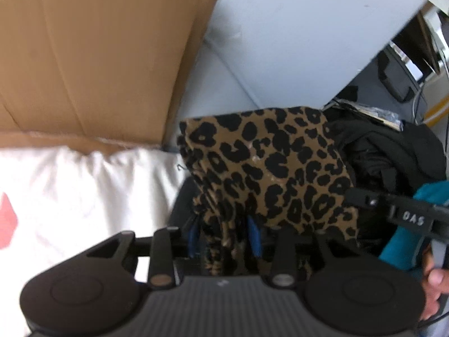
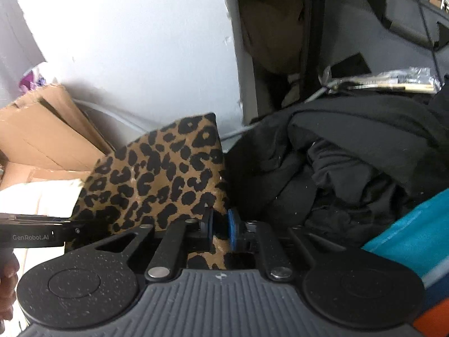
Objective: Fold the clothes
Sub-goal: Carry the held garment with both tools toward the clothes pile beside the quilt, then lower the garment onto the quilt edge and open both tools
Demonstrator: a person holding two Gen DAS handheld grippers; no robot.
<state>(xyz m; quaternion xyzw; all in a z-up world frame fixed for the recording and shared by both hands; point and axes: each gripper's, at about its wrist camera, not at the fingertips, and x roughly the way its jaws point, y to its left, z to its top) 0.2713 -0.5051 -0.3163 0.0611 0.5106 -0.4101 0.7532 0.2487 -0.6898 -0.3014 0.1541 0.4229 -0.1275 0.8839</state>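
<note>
Leopard-print garment (image 1: 269, 168) lifted clear above black clothes pile (image 2: 350, 163), pinched by 2 closed claws: left gripper (image 1: 224, 236) and right gripper (image 2: 220, 229). Step judged: spreading before folding. Next: carry taut toward white surface (image 1: 84, 191).

- Leopard-print garment (image 1: 269, 165): tan ground, black spots.
- Clothes pile (image 2: 345, 165) at three o'clock of it: plain black.
- Cardboard box (image 1: 92, 56) at ten o'clock: brown.
- Pillow (image 1: 84, 196) at nine o'clock: white.
- Gripper pads (image 1: 254, 238): blue.
- Sleeve (image 2: 412, 230): teal.
</note>
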